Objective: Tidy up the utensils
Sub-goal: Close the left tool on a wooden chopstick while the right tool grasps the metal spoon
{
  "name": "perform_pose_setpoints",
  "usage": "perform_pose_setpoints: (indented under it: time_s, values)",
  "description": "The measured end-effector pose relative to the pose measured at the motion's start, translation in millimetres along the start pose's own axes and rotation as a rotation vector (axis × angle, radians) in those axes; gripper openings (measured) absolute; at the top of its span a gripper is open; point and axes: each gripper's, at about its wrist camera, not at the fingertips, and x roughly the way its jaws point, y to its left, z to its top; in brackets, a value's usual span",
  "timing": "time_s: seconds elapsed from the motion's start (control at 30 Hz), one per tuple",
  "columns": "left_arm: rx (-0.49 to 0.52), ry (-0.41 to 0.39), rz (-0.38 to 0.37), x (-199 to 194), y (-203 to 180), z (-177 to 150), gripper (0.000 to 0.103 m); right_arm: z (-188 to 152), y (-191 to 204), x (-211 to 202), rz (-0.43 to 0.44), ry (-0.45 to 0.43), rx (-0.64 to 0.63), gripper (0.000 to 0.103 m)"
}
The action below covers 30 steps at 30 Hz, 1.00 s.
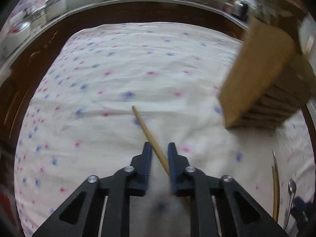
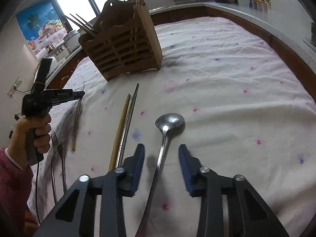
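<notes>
Over on the left wrist camera, the left gripper (image 1: 160,158) is down low on the flowered tablecloth (image 1: 118,63), its blue-padded jaws drawn close together with a single wooden chopstick (image 1: 147,132) running diagonally between them; the stick crosses from one pad to the other, and the blur makes it hard to say whether the pads are truly pressing on it, so I cannot call that a firm grip. The chopstick's far tip pokes out ahead over the cloth. From the right wrist view, the right gripper (image 2: 161,164) sits with its jaws apart, straddling the handle of a metal spoon (image 2: 165,130) that lies flat on the cloth, bowl pointing away; clear gaps show on both sides of the handle, so the pads are not touching it. Just left of the spoon lie a wooden chopstick and a metal pair (image 2: 126,122), side by side. The wooden utensil holder (image 2: 126,45) stands farther back on the cloth, with forks and chopsticks already poking out of its compartments. Two forks (image 2: 59,154) lie near the table's left edge, beside the person's hand (image 2: 33,132) gripping the left tool's handle.
</notes>
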Motion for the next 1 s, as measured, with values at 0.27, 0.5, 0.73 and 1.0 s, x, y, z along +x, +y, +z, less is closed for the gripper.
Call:
perform_pose_setpoints:
  time_s: [0.27,0.5,0.73,1.0]
  values:
    - [0.172,0.053,-0.115,-1.2,-59.3,-25.7,0.01,2.5,-3.2,0.8,0.006,0.008,0.007,0.02]
    - [0.177,0.08,-0.096,5.8,-66.7,-12.5,0.02,6.2,-3.7,3.9,0.024,0.023,0.016,0.022]
    - [0.227,0.042,-0.054,3.2,-81.1,-18.1,0.008,9.7,-3.6,7.4,0.028,0.024,0.014,0.021]
    - [0.188,-0.042,-0.127,-34.9,-83.3,-27.1,0.007,13.1,0.7,-5.7,0.057,-0.008,-0.01,0.004]
